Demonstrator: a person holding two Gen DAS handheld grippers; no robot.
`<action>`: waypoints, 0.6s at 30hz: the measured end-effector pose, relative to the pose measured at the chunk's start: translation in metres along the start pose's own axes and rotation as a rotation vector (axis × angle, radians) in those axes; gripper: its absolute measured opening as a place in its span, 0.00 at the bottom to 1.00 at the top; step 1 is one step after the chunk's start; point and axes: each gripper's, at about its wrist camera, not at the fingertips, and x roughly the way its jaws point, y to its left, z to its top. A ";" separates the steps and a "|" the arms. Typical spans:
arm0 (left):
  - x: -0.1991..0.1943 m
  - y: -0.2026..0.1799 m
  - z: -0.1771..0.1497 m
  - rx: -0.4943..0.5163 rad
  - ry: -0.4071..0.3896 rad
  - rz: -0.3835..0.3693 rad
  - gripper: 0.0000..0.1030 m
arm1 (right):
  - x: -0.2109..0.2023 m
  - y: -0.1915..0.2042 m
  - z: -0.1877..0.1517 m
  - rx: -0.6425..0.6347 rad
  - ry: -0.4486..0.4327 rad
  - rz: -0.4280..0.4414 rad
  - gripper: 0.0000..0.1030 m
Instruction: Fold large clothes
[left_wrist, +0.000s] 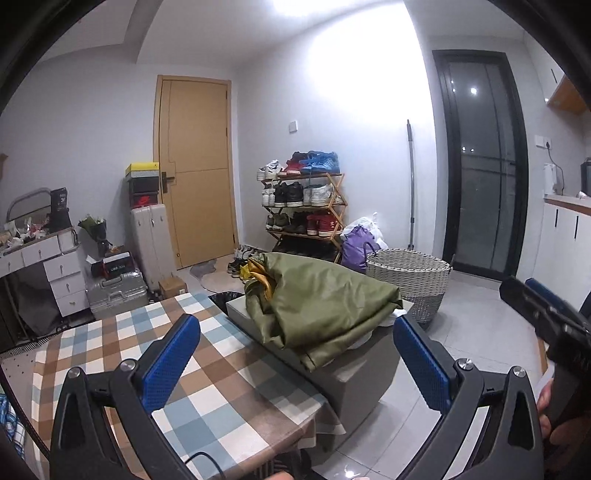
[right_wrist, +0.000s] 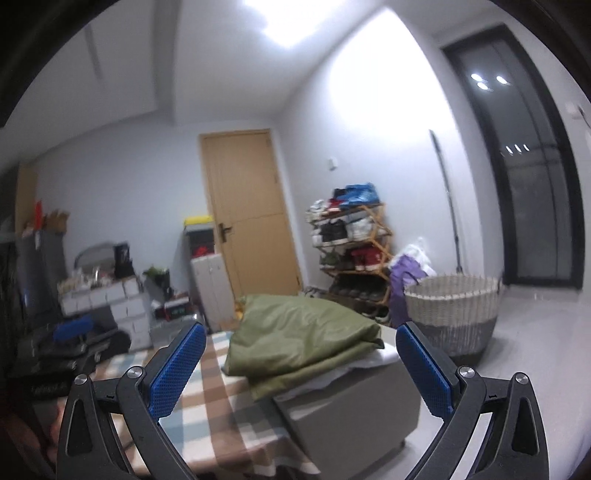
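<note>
Olive-green jacket (left_wrist: 325, 299) lies folded, yellow lining showing at one end, on a grey box (left_wrist: 354, 373) butted against the table; likely set there as the finished pile. Left gripper (left_wrist: 295, 358) and right gripper (right_wrist: 301, 369) both stand wide apart, nothing between the pads. Checked tablecloth (left_wrist: 207, 391) bare. Wicker basket (left_wrist: 410, 277), shoe rack (left_wrist: 303, 206) and wooden door (left_wrist: 195, 166) beyond.
</note>
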 end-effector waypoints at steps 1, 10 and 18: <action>-0.001 -0.001 -0.001 0.000 0.000 -0.004 0.99 | 0.000 -0.003 0.001 0.023 0.004 0.011 1.00; -0.007 -0.011 -0.003 0.033 0.002 -0.039 0.99 | -0.004 0.005 0.003 0.002 0.008 0.012 1.00; -0.009 -0.010 -0.001 0.009 0.001 -0.068 0.99 | -0.011 0.027 0.000 -0.114 -0.020 0.011 1.00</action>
